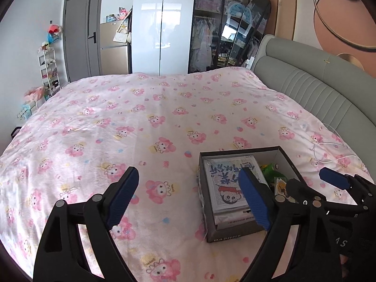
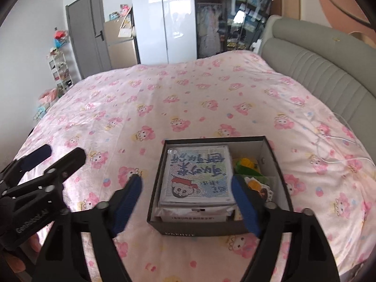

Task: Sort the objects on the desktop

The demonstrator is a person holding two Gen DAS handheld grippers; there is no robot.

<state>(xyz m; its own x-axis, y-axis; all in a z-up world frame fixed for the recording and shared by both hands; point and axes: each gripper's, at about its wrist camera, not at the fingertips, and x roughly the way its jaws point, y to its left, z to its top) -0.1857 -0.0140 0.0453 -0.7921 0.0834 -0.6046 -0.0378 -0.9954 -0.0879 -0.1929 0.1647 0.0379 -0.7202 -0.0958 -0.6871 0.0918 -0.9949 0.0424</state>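
A dark open cardboard box [image 2: 277, 169] sits on the pink patterned bedspread [image 2: 188, 98]. Inside lies a flat square pack with a cartoon face and blue writing [image 2: 197, 176], and beside it yellow and green packets [image 2: 249, 164]. My right gripper [image 2: 188, 202] is open and empty, hovering over the box's near edge, one finger outside its left wall. My left gripper [image 1: 190, 195] is open and empty, to the left of the box [image 1: 289, 162]; the flat pack [image 1: 225, 183] shows between its right finger and the box's left wall. Each gripper shows in the other's view.
A grey padded headboard [image 1: 305, 87] curves along the right. A white cable [image 1: 329, 150] lies on the bedspread right of the box. Wardrobes, a grey door and a white shelf rack [image 1: 48, 70] stand beyond the bed.
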